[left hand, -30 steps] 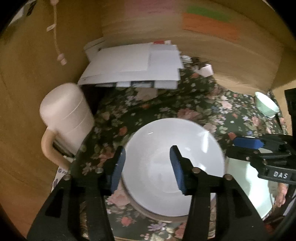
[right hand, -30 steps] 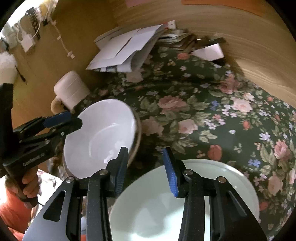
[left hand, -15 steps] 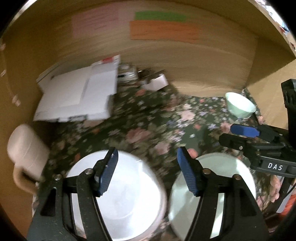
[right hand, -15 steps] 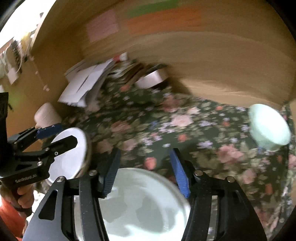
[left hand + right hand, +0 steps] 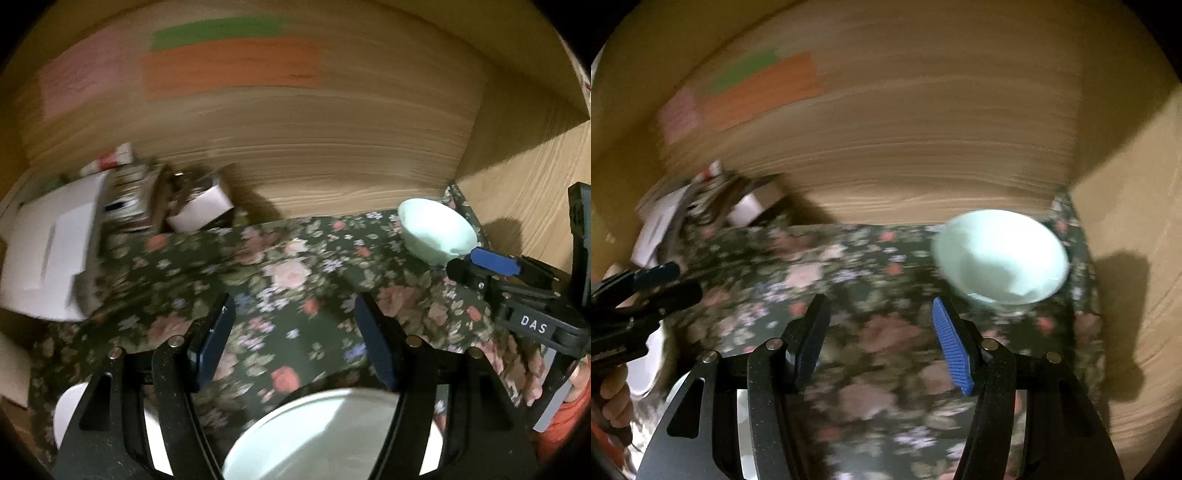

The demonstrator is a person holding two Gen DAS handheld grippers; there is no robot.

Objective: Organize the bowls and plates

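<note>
A pale green plate (image 5: 325, 435) lies at the near edge under my left gripper (image 5: 295, 339), which is open and empty above the floral cloth (image 5: 288, 295). A white bowl (image 5: 68, 410) shows at the lower left behind its finger. A small pale green bowl (image 5: 436, 230) stands at the back right corner; it also shows in the right wrist view (image 5: 1001, 254). My right gripper (image 5: 882, 339) is open and empty, a short way in front of and left of that bowl. The right gripper (image 5: 491, 266) shows at the right of the left wrist view, the left gripper (image 5: 646, 288) at the left of the right wrist view.
Wooden walls (image 5: 314, 147) close the back and right side. Stacked white papers (image 5: 48, 251) and a small white box (image 5: 203, 210) with clutter sit at the back left. Coloured notes (image 5: 229, 62) hang on the back wall.
Both grippers have tilted up and swung right, away from the white bowl and plate. The small green bowl has come closer in the right wrist view. Both stay open.
</note>
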